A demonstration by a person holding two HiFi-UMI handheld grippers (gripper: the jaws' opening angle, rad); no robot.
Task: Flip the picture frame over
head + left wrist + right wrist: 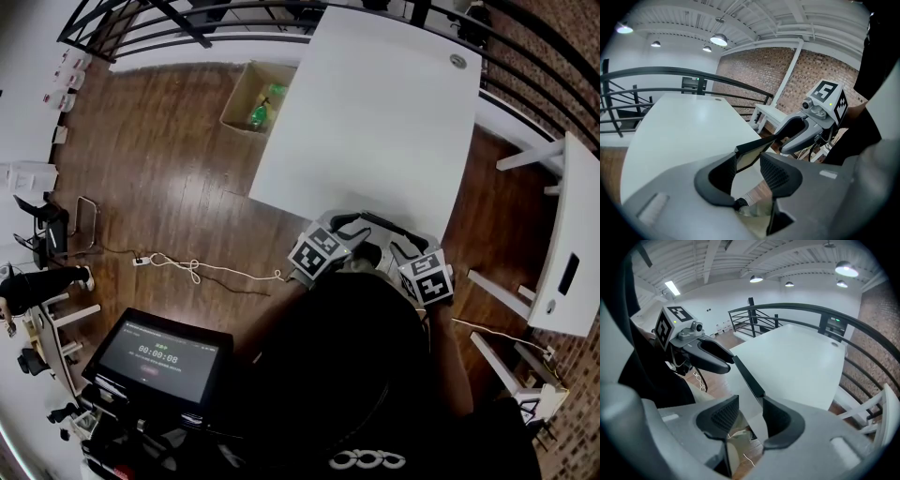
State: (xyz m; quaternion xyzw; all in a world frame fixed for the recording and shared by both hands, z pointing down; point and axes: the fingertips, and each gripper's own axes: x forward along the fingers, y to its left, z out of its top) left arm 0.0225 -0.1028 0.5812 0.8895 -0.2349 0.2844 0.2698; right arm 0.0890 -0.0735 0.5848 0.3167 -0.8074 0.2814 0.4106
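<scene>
closest in the head view is the person's black top (356,375). just past it, at the near edge of the white table (375,112), the left gripper (345,228) and right gripper (409,246) hold the picture frame (382,223) between them, off the tabletop. it shows as a thin dark bar, so it stands about on edge, long axis along that near edge. in the left gripper view the jaws are clamped on one end, glass angled toward the table. in the right gripper view the jaws pinch the other end, dark rim running toward the left gripper. the flip looks roughly halfway (i cannot tell which face leads). the rest of the turn and setting it down remain.
</scene>
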